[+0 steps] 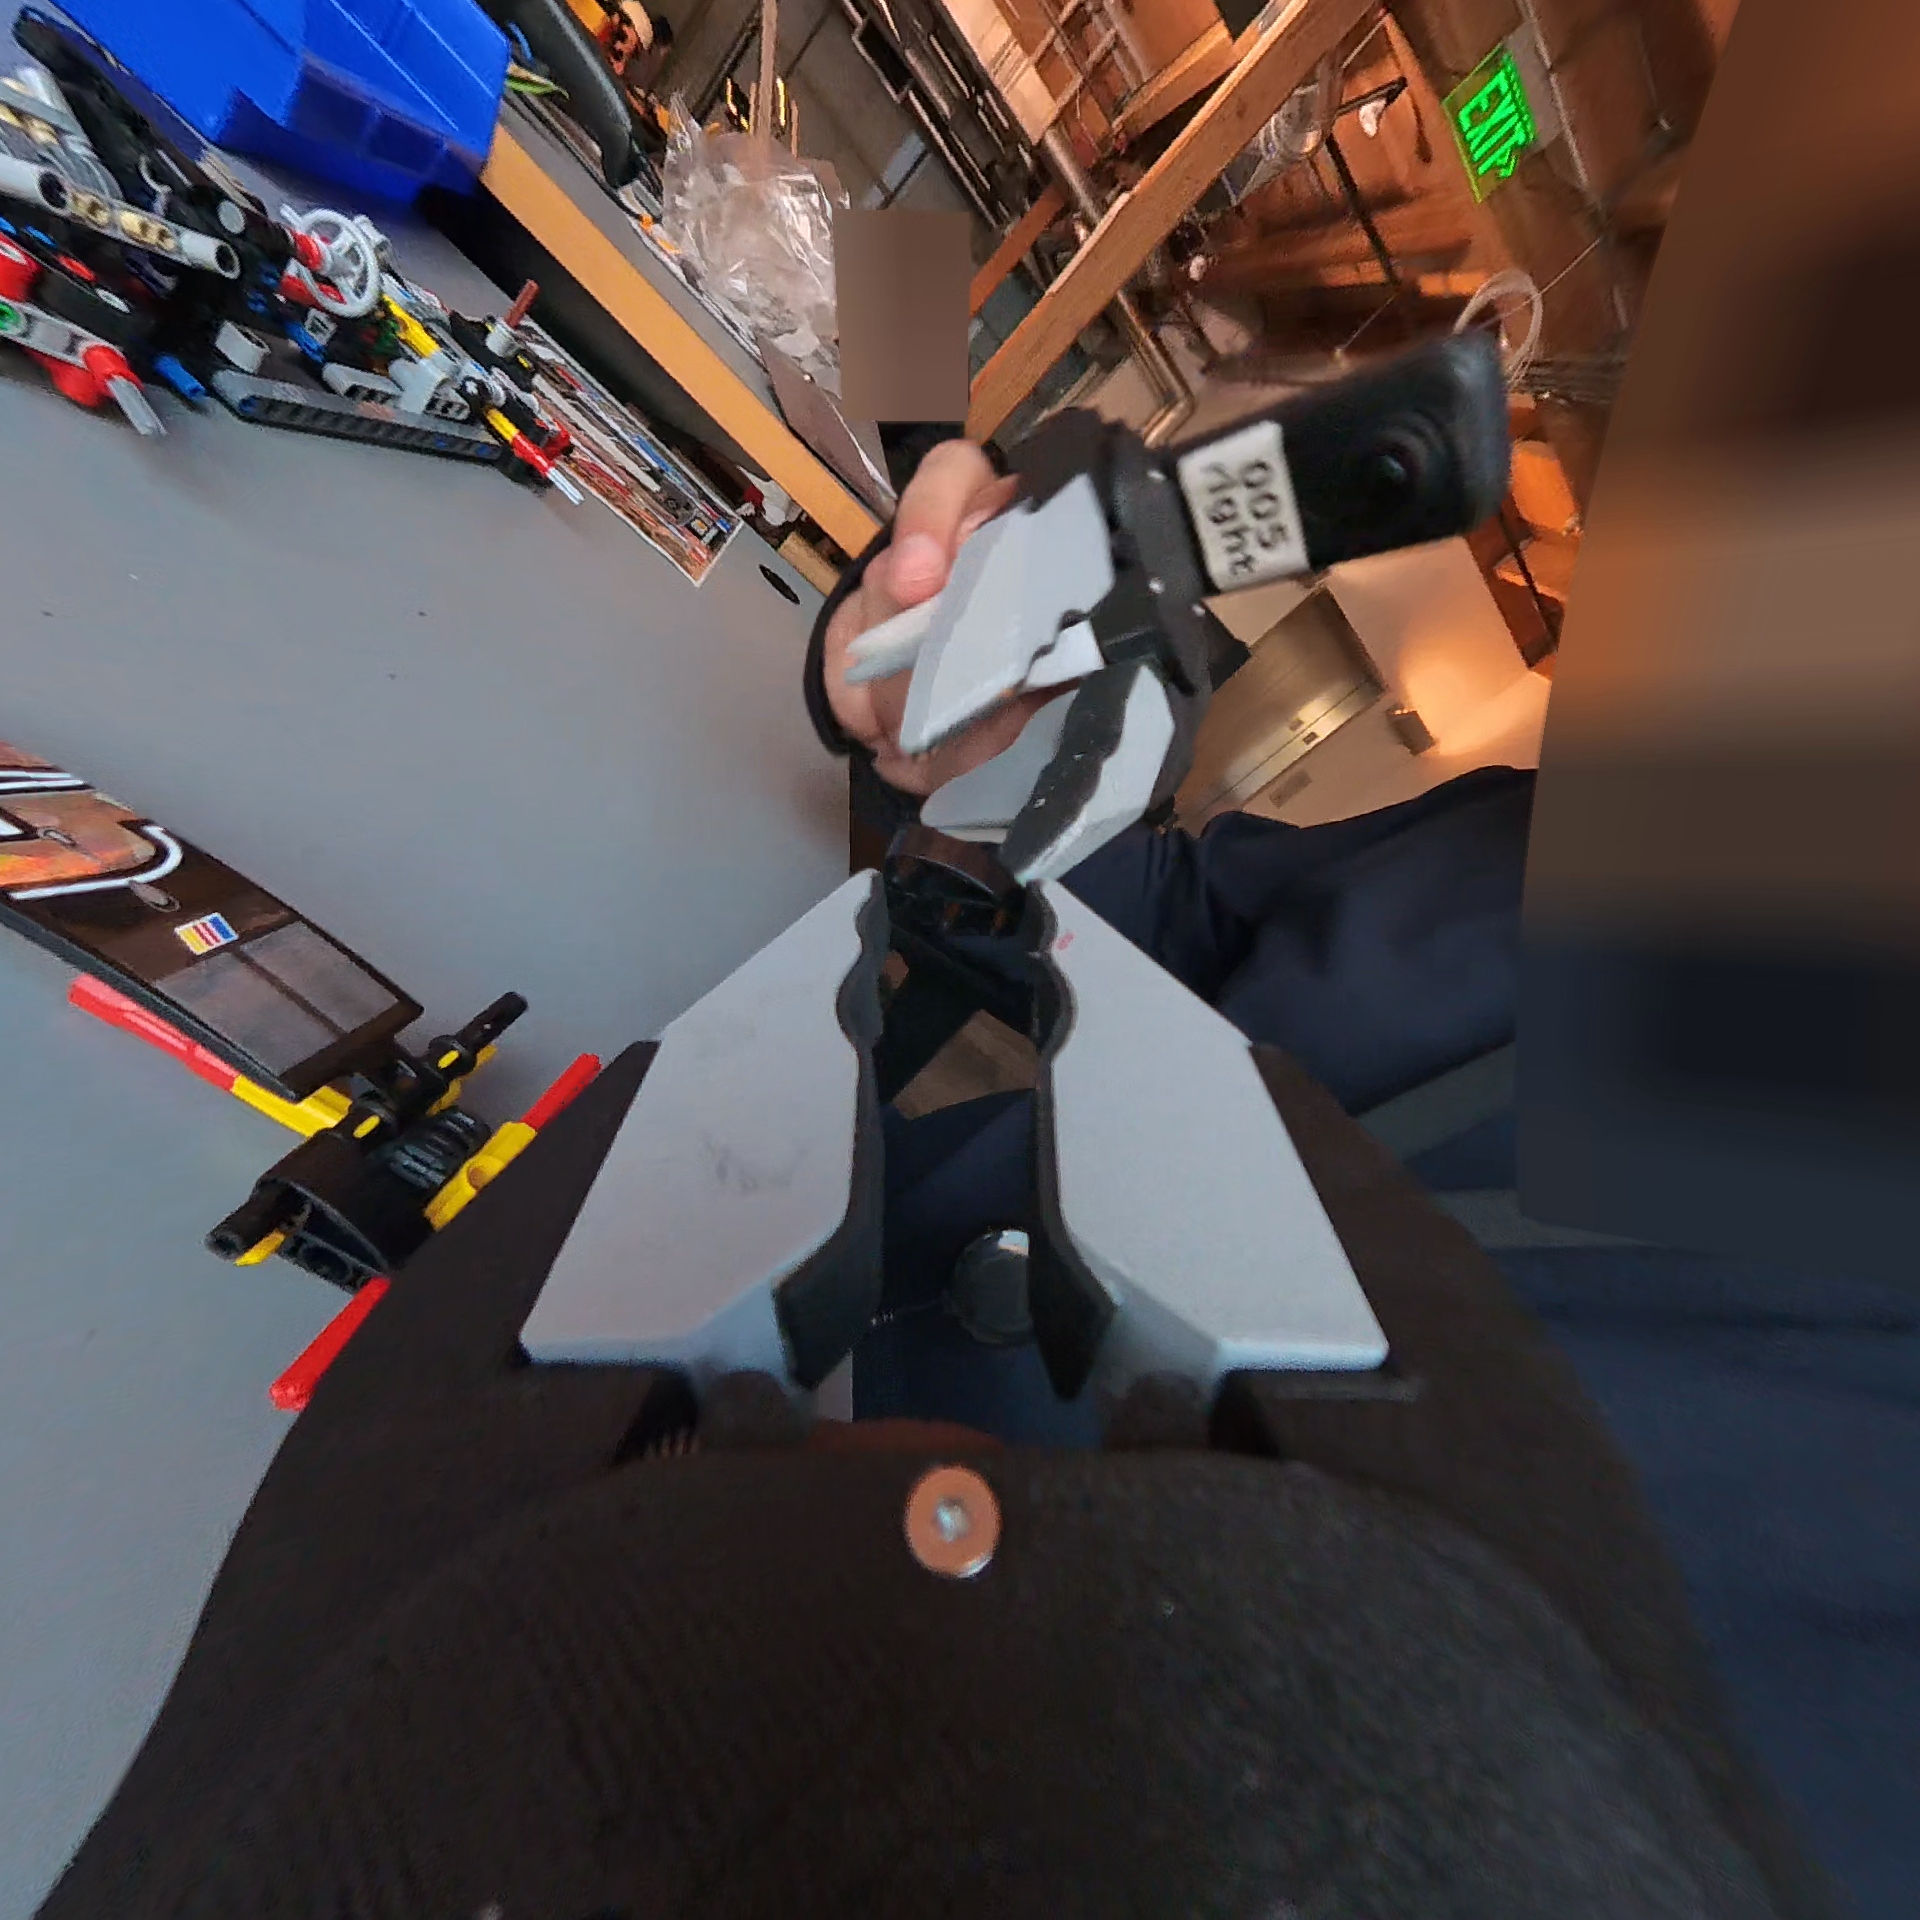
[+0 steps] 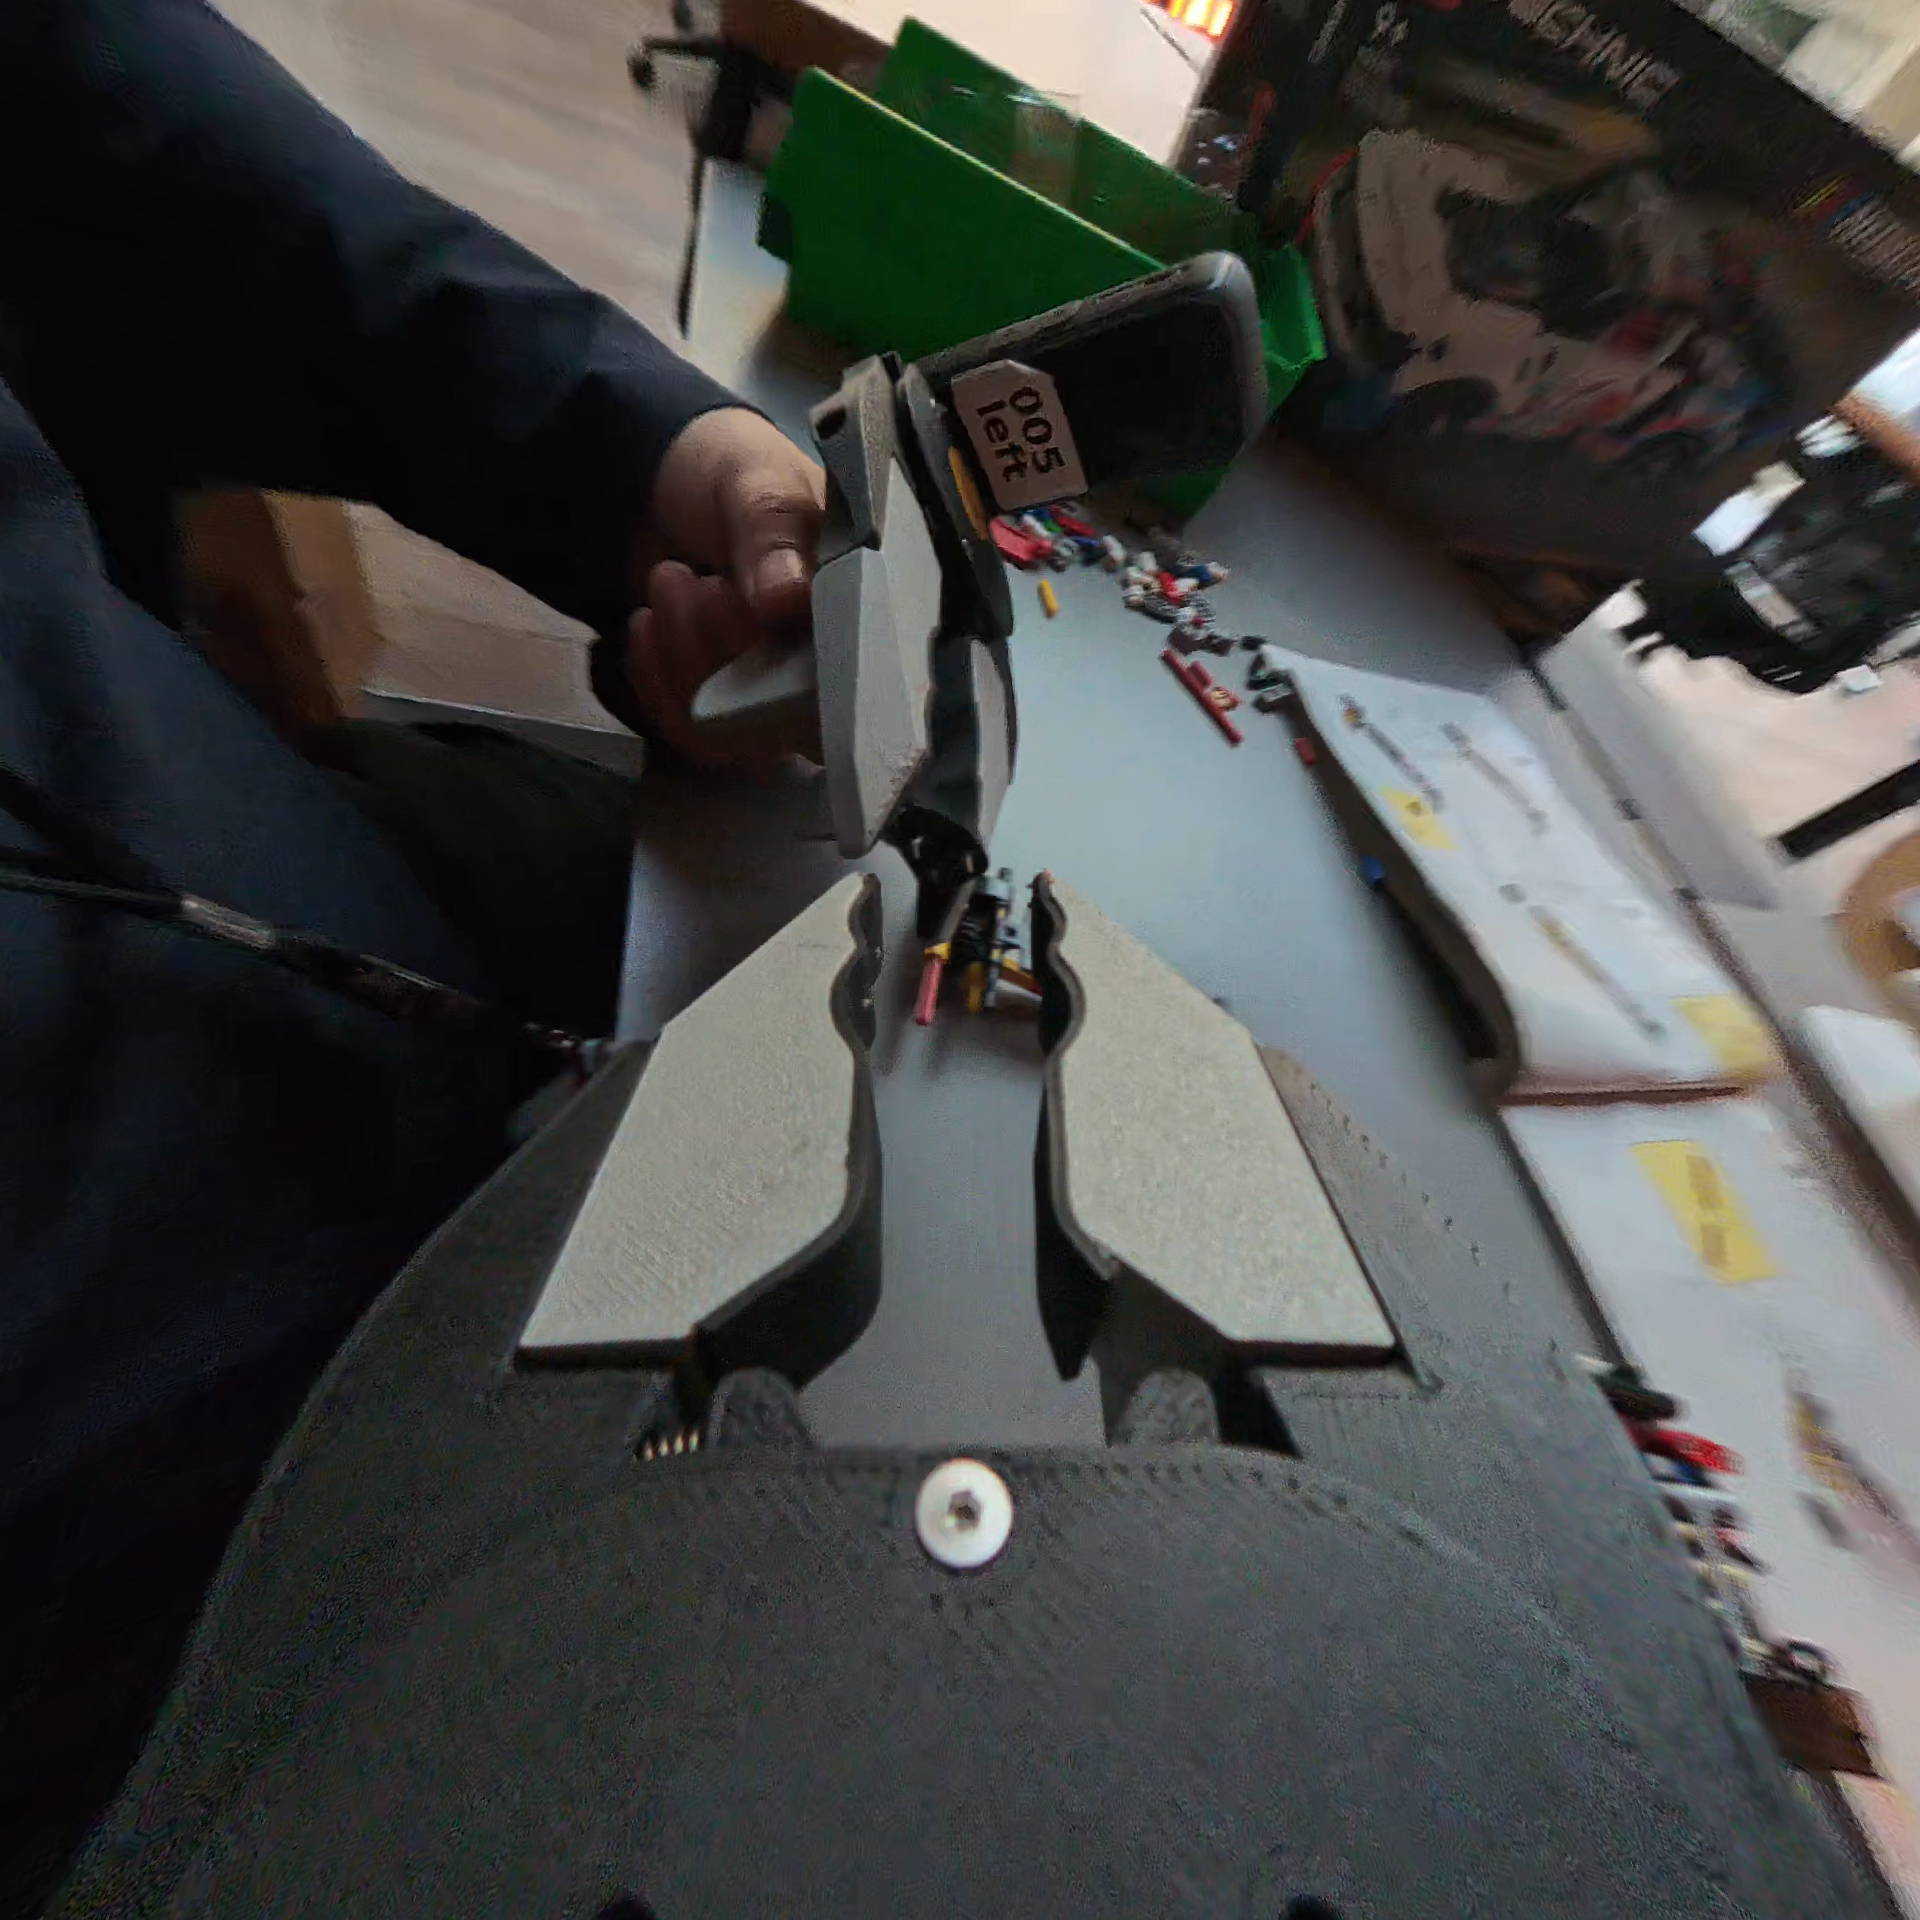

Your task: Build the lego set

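Grey bench (image 1: 416, 727) runs under both tools in a cluttered workshop with timber beams and shelving behind.

The left gripper (image 1: 956, 888) has its jaws closed partway on a small black curved plastic piece (image 1: 940, 940). Both pads bear on the glossy, ribbed piece, which sticks out past the tips and is held in the air over the bench edge. The right gripper (image 2: 954, 883) has its jaws parted with nothing clamped. In the left wrist view it comes in from 12 o'clock, one fingertip just beside the black piece, and whether they touch cannot be told.

Beyond the right jaws, a small black, yellow and red brick assembly with a coiled spring (image 2: 987, 966) lies on the bench. A dark printed card (image 1: 208, 956) lies beside it, at 9 o'clock in the left view. At 10 o'clock there stands a larger, half-built brick model (image 1: 260, 291), with a blue plastic bin (image 1: 312, 83) behind it. In the right view an open instruction booklet (image 2: 1507, 862) lies at 3 o'clock, loose small bricks (image 2: 1122, 571) at 1 o'clock, and a green bin (image 2: 935, 229) at 12 o'clock.
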Demonstrator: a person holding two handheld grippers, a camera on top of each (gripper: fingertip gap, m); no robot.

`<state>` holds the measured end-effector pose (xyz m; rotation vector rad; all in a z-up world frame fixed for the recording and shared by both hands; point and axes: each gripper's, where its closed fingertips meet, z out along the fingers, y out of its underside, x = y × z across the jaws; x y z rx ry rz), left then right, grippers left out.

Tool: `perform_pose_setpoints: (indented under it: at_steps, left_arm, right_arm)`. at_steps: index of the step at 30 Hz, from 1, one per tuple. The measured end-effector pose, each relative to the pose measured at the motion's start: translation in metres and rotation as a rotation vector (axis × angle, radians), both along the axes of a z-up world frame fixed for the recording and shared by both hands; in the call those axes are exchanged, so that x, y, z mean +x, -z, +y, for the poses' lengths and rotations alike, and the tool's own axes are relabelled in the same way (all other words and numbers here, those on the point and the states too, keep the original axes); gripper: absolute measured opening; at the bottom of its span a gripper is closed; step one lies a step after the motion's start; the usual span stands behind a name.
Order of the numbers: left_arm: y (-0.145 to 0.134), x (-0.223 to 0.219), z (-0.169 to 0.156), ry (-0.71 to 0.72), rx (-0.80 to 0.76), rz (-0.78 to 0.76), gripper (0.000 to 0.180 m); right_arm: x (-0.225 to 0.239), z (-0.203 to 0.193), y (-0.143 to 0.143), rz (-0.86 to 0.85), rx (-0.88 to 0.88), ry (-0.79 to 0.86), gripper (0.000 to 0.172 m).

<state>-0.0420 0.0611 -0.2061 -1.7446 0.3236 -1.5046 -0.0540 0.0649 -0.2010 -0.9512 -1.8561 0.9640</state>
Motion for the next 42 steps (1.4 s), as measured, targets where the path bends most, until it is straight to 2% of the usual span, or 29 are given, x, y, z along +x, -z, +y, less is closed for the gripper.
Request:
perform_pose_setpoints:
  at_steps: [3,5,7,10,22,26,28,30,33,37,39,42]
  left_arm:
    - [0.0,0.006,-0.006,0.04,0.001,0.001,0.024]
    - [-0.002,0.008,-0.008,0.057,0.0,-0.017,0.024]
    - [-0.004,0.008,-0.01,0.065,-0.001,-0.03,0.024]
    - [-0.006,0.006,-0.008,0.057,-0.003,-0.052,0.024]
    - [-0.009,0.014,-0.018,0.137,-0.022,-0.092,0.024]
    - [-0.003,0.011,-0.018,0.148,-0.056,-0.041,0.024]
    - [0.01,0.0,-0.014,0.109,-0.049,0.098,0.036]
    - [0.027,-0.02,-0.001,-0.021,0.021,0.332,0.034]
    - [0.045,-0.039,0.008,-0.133,0.19,0.722,0.031]
    - [0.059,-0.041,0.017,-0.203,0.411,1.128,0.031]
    - [0.064,-0.041,0.021,-0.224,0.486,1.263,0.033]
    - [0.076,-0.039,0.025,-0.192,0.492,1.346,0.039]
  right_arm:
    - [-0.004,-0.001,-0.009,0.108,0.256,0.056,0.023]
    - [-0.003,-0.009,-0.007,0.119,0.336,0.026,0.013]
    - [-0.002,-0.012,-0.004,0.108,0.378,0.015,0.014]
    - [0.0,-0.017,-0.001,0.09,0.358,-0.008,0.027]
    - [-0.004,-0.022,-0.002,0.108,0.415,-0.012,0.012]
    - [-0.005,-0.019,0.002,0.088,0.419,0.007,0.012]
    - [-0.006,-0.008,0.003,0.089,0.428,0.053,0.013]
    - [-0.004,0.005,0.008,0.08,0.407,0.091,0.012]
    - [0.0,0.025,0.019,0.062,0.408,0.133,0.012]
    - [0.002,0.037,0.036,0.027,0.473,0.157,0.013]
    - [0.001,0.038,0.039,0.024,0.463,0.158,0.013]
    - [0.0,0.04,0.042,0.03,0.449,0.156,0.013]
